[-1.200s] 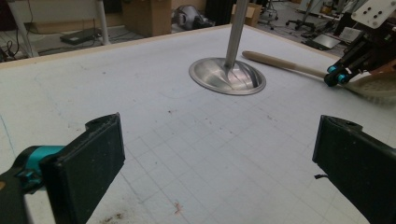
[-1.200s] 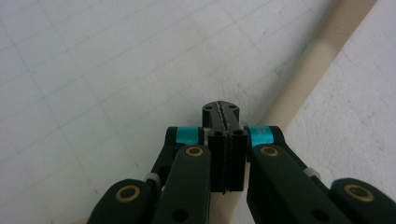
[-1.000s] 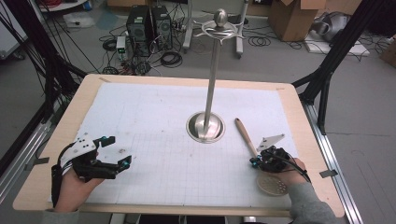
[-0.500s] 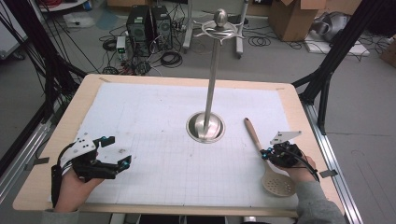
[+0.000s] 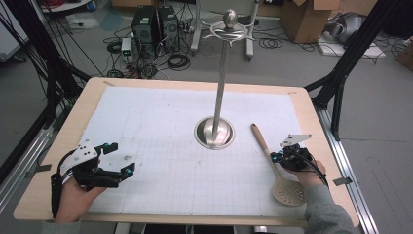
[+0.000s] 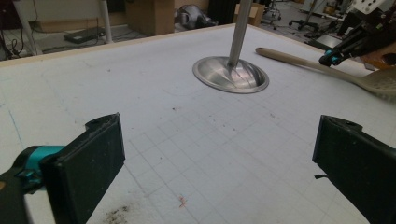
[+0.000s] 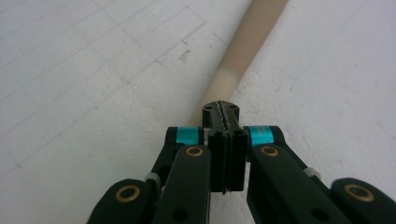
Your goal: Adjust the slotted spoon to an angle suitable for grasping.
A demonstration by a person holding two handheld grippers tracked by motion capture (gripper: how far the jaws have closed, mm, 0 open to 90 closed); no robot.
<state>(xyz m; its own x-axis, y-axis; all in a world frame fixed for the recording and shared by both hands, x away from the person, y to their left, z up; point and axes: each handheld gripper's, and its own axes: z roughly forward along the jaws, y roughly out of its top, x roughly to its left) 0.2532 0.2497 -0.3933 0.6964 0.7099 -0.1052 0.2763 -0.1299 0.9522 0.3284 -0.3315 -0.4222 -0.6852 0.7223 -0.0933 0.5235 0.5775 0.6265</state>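
A wooden slotted spoon (image 5: 265, 146) lies flat on the white mat, right of the metal utensil stand (image 5: 214, 132), with its perforated head nearest the person. My right gripper (image 5: 274, 157) is shut, its tips resting over the middle of the handle. In the right gripper view the closed jaws (image 7: 221, 109) meet with nothing between them, and the pale handle (image 7: 243, 51) runs on underneath. My left gripper (image 5: 122, 158) rests at the mat's near left, wide open and empty (image 6: 219, 172). The left gripper view shows the stand's base (image 6: 231, 74) and the spoon (image 6: 289, 58) beyond.
The stand's tall pole rises to a hooked top (image 5: 229, 30) above the table middle. The wooden table edge (image 5: 311, 117) borders the mat. Black frame posts stand at both sides, with computers, cables and boxes on the floor behind.
My right gripper moved to the right and slightly away from the person, and the spoon shifted right with it. The left gripper stayed still and open.
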